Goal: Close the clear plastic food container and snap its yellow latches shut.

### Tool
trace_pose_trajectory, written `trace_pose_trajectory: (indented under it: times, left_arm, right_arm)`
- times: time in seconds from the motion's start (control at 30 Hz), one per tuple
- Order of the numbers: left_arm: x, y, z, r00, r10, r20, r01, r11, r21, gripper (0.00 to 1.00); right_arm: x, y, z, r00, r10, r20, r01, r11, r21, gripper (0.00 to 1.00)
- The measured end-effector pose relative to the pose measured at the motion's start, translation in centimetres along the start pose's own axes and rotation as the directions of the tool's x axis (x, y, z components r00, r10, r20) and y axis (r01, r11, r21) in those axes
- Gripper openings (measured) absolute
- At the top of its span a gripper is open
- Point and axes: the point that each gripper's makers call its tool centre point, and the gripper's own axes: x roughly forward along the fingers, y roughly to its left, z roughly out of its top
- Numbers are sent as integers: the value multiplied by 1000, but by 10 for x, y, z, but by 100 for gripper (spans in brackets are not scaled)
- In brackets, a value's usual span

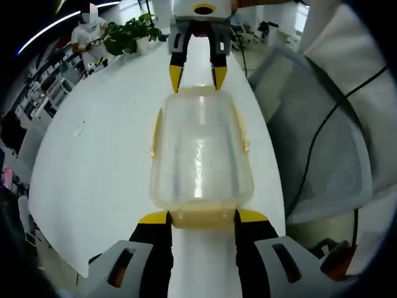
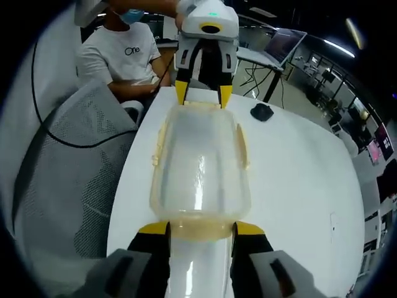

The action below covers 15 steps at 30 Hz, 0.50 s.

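The left gripper (image 1: 201,216) grips the near end latch (image 1: 200,218) of the clear plastic container (image 1: 200,152) between yellow-tipped jaws, level above the white table (image 1: 99,161). The right gripper (image 2: 200,230) clamps the opposite end latch (image 2: 200,231), facing it; a mesh chair (image 2: 74,174) stands beside.

- Container (image 1: 201,155): whether the pale yellow latches are snapped down cannot be judged through the cloudy plastic; contents likewise.
- Left claw (image 1: 201,217): its contact with the near end latch is unclear (tips sit at the latch corners).
- Mesh chair (image 2: 74,180): cut off at frame edge.
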Motion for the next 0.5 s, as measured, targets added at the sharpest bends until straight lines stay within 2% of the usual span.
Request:
trace_pose_trajectory:
  times: [0.5]
  left_arm:
    - [17, -1, 32, 1000, 2, -13, -2, 1000, 5, 37]
  right_arm:
    - [-20, 3, -29, 1000, 0, 5, 0, 1000, 3, 36]
